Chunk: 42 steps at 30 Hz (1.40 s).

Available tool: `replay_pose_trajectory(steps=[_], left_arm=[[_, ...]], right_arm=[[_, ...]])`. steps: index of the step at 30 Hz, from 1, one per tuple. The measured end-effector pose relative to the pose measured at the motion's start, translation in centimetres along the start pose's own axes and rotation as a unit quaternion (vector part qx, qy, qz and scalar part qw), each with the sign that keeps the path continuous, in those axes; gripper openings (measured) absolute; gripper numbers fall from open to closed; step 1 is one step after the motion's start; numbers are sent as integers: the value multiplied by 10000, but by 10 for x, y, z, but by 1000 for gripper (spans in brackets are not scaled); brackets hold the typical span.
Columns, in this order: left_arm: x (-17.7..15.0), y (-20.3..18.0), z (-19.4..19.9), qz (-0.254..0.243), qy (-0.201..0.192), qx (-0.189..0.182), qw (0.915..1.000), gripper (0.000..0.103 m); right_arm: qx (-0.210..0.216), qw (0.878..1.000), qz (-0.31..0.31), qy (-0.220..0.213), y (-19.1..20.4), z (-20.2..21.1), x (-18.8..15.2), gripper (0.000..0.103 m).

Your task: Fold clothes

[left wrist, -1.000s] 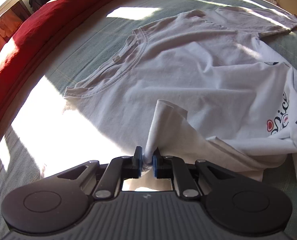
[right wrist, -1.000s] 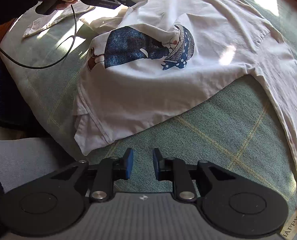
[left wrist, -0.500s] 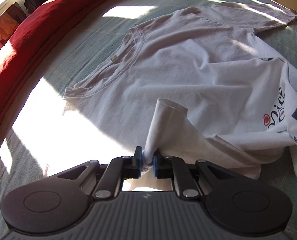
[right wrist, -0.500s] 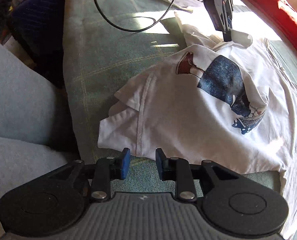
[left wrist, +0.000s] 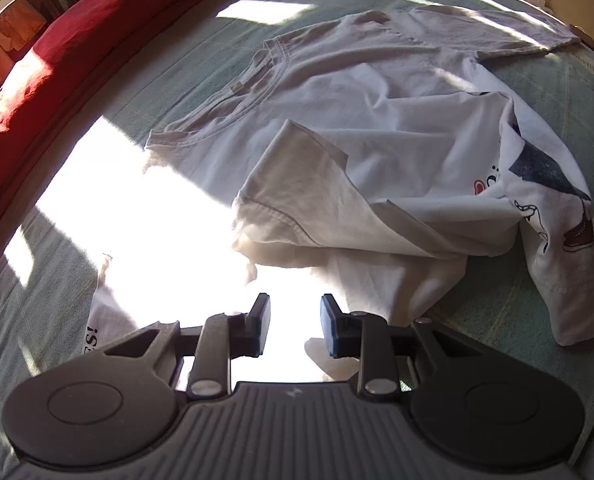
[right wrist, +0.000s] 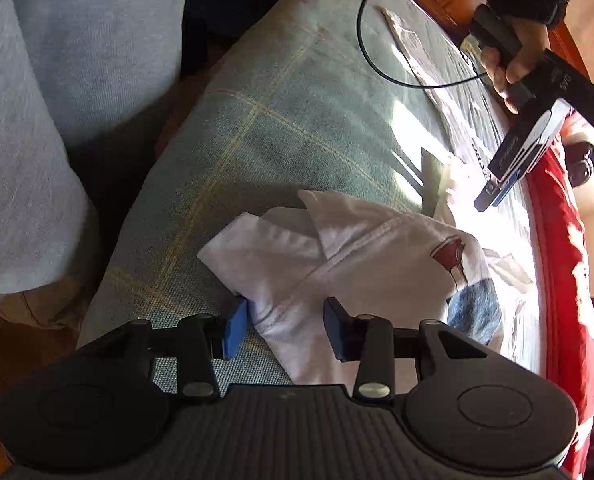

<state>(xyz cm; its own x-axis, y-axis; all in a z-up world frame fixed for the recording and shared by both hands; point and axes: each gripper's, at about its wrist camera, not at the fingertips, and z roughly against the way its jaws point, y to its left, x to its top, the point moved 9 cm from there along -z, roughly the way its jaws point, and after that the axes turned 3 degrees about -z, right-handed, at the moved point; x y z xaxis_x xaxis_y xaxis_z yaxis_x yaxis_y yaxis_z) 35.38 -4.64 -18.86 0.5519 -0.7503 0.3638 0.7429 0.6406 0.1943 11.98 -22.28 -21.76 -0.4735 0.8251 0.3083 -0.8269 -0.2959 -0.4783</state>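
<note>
A white T-shirt with a blue and red print lies crumpled on a green bed cover. Its neckline points toward the red bolster, and one sleeve lies folded over the body. My left gripper is open just behind that sleeve, over sunlit cloth, with nothing between its fingers. In the right wrist view the shirt's hem corner lies bunched near the bed's edge. My right gripper is open, with the hem cloth lying between its blue pads. The left gripper hangs above the shirt, held by a hand.
A red bolster runs along the far side of the bed. Another white printed cloth lies flat further along the cover, under a black cable. The person's grey-trousered legs stand by the bed's edge.
My left gripper opened and let go of the sleeve, which dropped onto the shirt. My right gripper swung over to the hem corner and opened wider around it.
</note>
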Motion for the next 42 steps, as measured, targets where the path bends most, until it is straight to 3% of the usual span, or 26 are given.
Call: replay_pose_trajectory(steps=[1,2,3,7,10,13,18,21,24,28,31,33,35,38,40,42], left_arm=[[-1,0,-1,64,22,-9,10000,28],[-2,-1,-2,76,33,-8,10000,28],[-2,-2,-2,60,39,-2,10000,28],[-2,-5,-3,5,71,31,10000,28],[-1,-4,-2,-3,89,27,10000,28],[3,-3,-2,-74,63,46,9999,28],[8,0,-2,-182,32,96,9998,28],[9,2,-2,-230,36,111,9997,28],[10,5,-2,-255,30,122,9996,28],[18,9,-6,-326,18,85,9994,29],[24,11,-10,-381,11,54,9993,29],[30,9,-11,-370,43,-42,9993,29],[32,5,-8,-92,115,-313,9994,30],[33,-6,2,648,202,-882,9938,42],[33,-13,5,1288,234,-1223,9838,46],[32,-21,3,1989,289,-1560,9671,48]], right_arm=[[-30,9999,166,-25,4,-2,2,41],[48,9998,193,-7,5,-1,2,19],[126,9999,63,-8,4,0,5,8],[-5,9960,-893,67,-29,15,8,6],[-253,9828,-1814,241,-67,21,0,5],[-529,9603,-2706,431,-106,29,-21,5],[-1033,9282,-3480,821,-148,29,-63,5],[-1256,9019,-3995,1059,-167,26,-92,5],[-1393,8717,-4517,1296,-176,28,-120,2],[-1684,8228,-5112,1827,-184,34,-169,0],[-1620,7972,-5501,1890,-186,39,-189,0],[-1413,7966,-5622,1713,-187,37,-183,1],[-1273,8084,-5502,1660,-184,32,-171,1],[-1191,8314,-5198,1563,-179,23,-151,4],[-1117,8368,-5143,1510,-176,16,-142,4],[-1050,8381,-5150,1461,-173,10,-134,5]])
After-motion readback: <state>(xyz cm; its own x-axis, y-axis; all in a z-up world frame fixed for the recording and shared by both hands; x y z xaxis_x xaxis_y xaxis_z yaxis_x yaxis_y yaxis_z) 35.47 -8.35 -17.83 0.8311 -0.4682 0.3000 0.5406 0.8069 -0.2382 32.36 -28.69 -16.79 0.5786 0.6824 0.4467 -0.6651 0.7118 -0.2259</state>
